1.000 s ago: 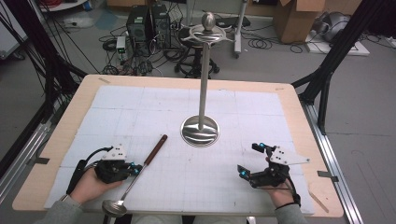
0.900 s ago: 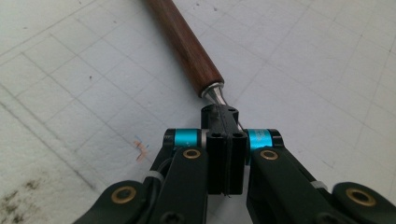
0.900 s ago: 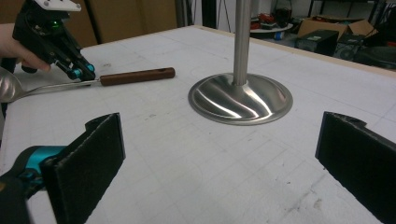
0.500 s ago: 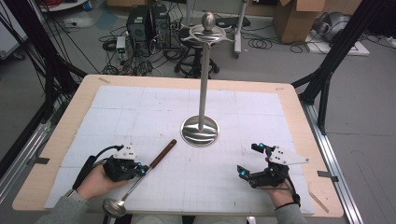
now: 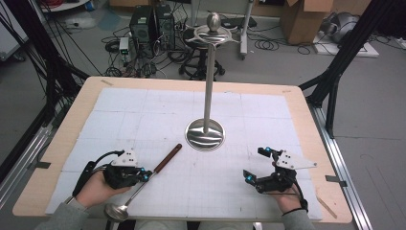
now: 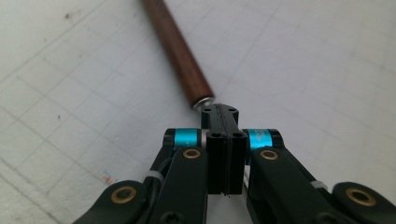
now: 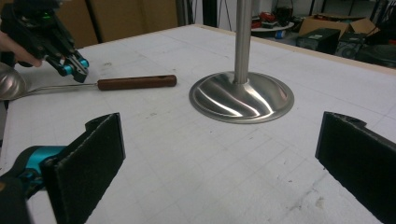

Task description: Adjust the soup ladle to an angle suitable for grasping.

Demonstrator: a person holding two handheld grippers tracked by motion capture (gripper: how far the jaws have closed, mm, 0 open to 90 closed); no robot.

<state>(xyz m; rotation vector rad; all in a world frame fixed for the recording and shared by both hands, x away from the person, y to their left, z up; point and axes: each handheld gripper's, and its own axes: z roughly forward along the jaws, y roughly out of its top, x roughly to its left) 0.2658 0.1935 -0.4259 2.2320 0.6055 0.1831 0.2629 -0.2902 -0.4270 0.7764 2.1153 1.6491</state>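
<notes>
Clearly your left hand-held gripper point(image 5: 143, 175) has its jaws pressed together on the thin metal shank of the ladle point(image 5: 143, 182), just below the brown wooden handle point(image 6: 176, 49), which suggests you want a grip near the balance point rather than on the handle itself. The ladle lies slantwise on the desk point(image 5: 297, 103), its bowl point(image 5: 116, 211) near the front edge and, as far as I can tell, holding nothing. Further right, the steel stand point(image 5: 206, 132) rises from its round base at mid-desk, with hooks at the top, likely a place to hang the ladle. Your right hand-held gripper point(image 5: 254, 165) rests on the desk with jaws wide apart, gripping nothing, well apart from the stand.
</notes>
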